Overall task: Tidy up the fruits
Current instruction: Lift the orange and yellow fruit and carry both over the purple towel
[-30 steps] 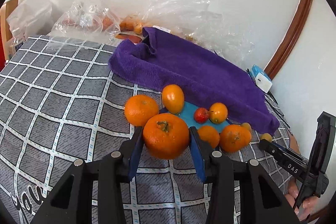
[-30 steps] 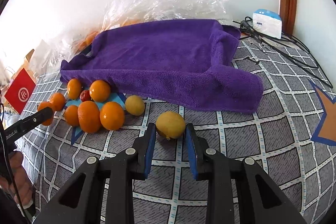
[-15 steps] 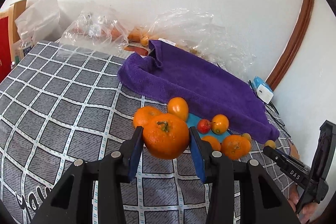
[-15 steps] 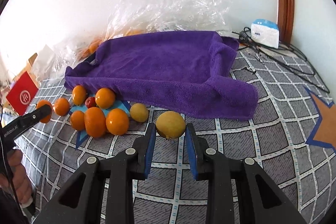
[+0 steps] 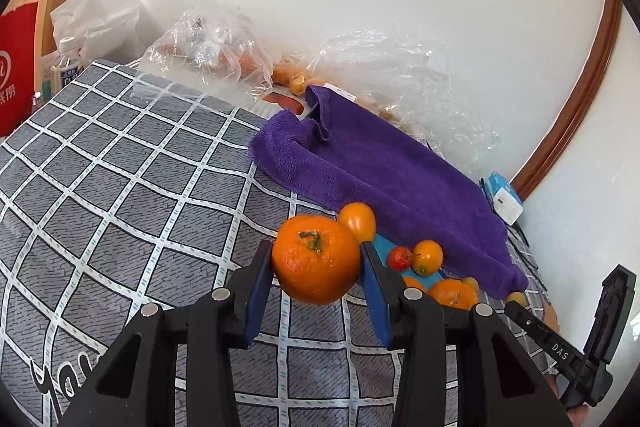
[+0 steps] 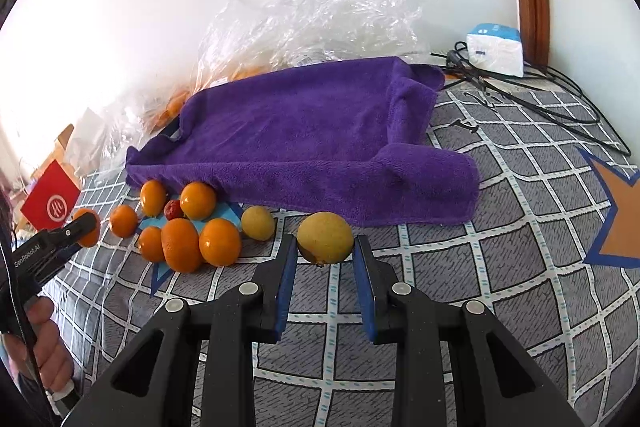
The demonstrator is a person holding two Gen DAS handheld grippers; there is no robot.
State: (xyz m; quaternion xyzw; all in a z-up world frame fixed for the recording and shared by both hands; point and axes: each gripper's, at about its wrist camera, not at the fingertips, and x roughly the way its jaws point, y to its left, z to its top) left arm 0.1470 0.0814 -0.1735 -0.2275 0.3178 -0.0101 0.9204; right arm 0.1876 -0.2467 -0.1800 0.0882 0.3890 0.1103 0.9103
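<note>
We grasp an orange (image 5: 316,269) in our left claw (image 5: 316,285) and a yellow fruit (image 6: 325,237) in our right claw (image 6: 325,259), both lifted off the checked cloth (image 5: 120,187), probably to sort them apart from the pile (image 6: 180,231) beside the towel (image 6: 304,143).

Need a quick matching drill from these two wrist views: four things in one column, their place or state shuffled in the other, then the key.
Things:
1. big orange
2. yellow fruit
3. purple towel
4. small red fruit

Places or states:
A. spread on the checked cloth, behind the fruit
B. gripped by the left hand-held gripper
C. lying among the oranges on the blue patch
D. gripped by the right hand-held gripper

Pairs: 1-B, 2-D, 3-A, 4-C
</note>
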